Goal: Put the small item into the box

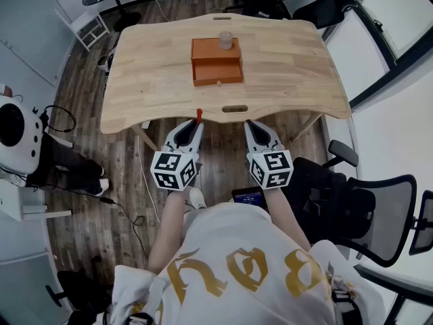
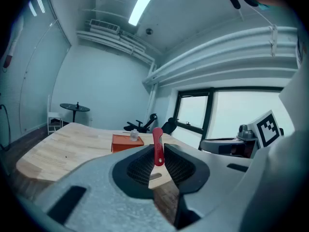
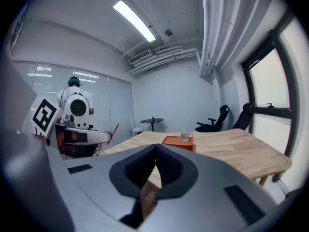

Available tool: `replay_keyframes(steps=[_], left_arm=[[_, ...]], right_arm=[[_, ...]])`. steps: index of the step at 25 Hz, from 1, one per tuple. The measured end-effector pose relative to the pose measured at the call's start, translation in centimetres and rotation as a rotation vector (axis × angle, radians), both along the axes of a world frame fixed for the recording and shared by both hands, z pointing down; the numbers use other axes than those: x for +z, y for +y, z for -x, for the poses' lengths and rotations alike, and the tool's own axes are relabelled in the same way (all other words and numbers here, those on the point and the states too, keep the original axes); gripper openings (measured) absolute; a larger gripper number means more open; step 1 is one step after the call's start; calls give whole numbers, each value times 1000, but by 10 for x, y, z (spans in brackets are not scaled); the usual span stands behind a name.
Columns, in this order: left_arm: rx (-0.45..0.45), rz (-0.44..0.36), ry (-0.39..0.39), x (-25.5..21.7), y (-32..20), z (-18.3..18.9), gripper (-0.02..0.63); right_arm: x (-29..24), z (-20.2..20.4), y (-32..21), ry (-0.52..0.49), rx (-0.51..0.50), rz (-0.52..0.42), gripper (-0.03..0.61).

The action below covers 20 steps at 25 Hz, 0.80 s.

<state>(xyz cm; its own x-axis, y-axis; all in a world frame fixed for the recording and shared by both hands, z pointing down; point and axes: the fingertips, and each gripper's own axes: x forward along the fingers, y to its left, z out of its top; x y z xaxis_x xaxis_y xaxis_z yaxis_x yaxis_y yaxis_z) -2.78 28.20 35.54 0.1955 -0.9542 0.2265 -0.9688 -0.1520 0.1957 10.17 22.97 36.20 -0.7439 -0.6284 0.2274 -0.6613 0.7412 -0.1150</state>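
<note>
Left claw (image 2: pixel 158 154) clamps red item (image 2: pixel 157 140), box (image 2: pixel 126 143) beyond.

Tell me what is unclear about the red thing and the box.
Red item: lower end hidden between the left tool's jaws in the left gripper view; tiny in the head view.
Orange box: gripper views show only its outside, so its inside is hidden.
Clear jar on it: too small to tell contents.

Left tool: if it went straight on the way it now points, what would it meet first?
Probably the table, at its near edge, touched by the held red item; the box lies beyond. Height unclear.
</note>
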Motion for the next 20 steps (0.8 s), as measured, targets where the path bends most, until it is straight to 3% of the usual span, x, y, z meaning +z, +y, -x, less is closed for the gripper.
replay_keyframes(steps=[11,15,20], left_arm=[[-24,0,-13,0,9,-27,60],[-74,13,5,7,21,-25,60],[-108,20,7,11,14,-22,60]], right_arm=[[-1,-32,2,-5,-31,-9,12],[2,-41,7,-65,-64,18,12],[9,-49,-2,-51,-59,21,12]])
